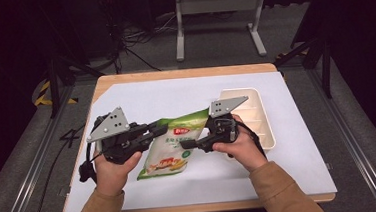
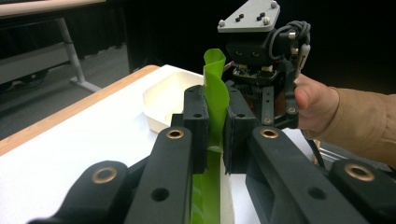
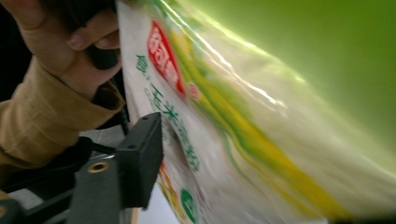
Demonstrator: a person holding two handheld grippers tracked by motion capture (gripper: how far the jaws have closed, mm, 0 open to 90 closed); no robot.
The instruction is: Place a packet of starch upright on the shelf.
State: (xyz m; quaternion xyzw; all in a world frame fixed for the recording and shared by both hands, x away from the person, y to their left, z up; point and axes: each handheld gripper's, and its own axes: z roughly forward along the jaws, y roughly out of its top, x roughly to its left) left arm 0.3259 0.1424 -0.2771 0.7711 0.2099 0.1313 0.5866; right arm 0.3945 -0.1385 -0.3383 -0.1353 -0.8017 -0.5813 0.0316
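Note:
A green and white snack bag (image 1: 171, 147) hangs over the white mat, held between my two grippers. My left gripper (image 1: 160, 128) is shut on the bag's upper left edge. In the left gripper view that green edge (image 2: 215, 100) stands pinched between the two pads. My right gripper (image 1: 185, 145) comes in from the right and is shut on the bag's right side. In the right gripper view the printed bag (image 3: 243, 121) lies blurred against the one finger (image 3: 140, 158) that shows, and it hides the other finger.
A cream divided tray (image 1: 264, 123) sits on the white mat (image 1: 299, 143) just right of my right hand. The wooden table edge (image 1: 184, 73) runs along the back. A grey metal stand (image 1: 216, 6) is on the floor beyond the table.

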